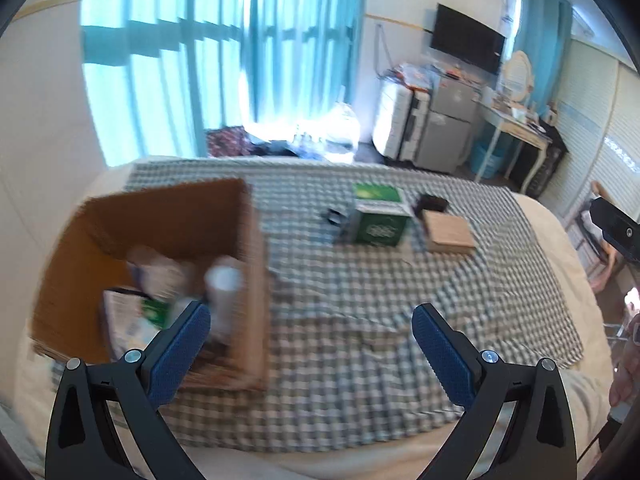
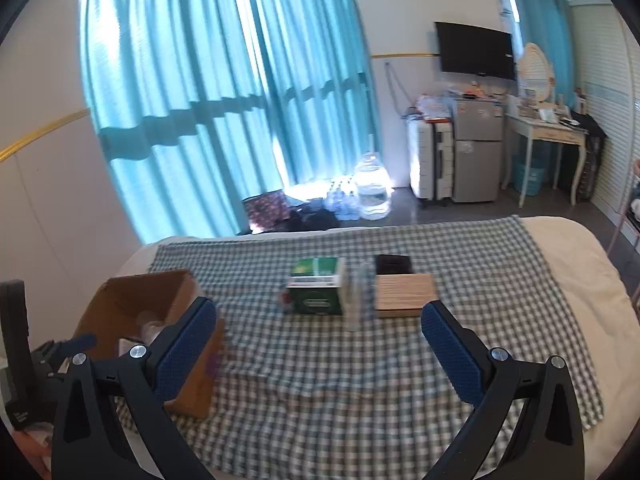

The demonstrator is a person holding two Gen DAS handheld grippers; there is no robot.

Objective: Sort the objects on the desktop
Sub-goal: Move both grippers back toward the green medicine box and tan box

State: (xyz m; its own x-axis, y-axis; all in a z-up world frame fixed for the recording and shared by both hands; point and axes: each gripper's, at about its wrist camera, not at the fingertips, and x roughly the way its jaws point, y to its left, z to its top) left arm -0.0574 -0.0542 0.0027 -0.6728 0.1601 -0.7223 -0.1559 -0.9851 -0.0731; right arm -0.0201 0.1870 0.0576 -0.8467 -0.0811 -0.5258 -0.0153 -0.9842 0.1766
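Observation:
An open cardboard box stands at the left of the checked cloth and holds a white cylinder and several packets. My left gripper is open and empty, just right of the box's near corner. Farther back lie a green box, a flat brown box and a small black item. My right gripper is open and empty above the cloth. In the right wrist view the cardboard box, green box, brown box, a black item and a blurred clear bottle show.
The cloth covers a cream bed. Behind it are teal curtains, a water jug, a small fridge and a desk. The other gripper's body shows at the left edge.

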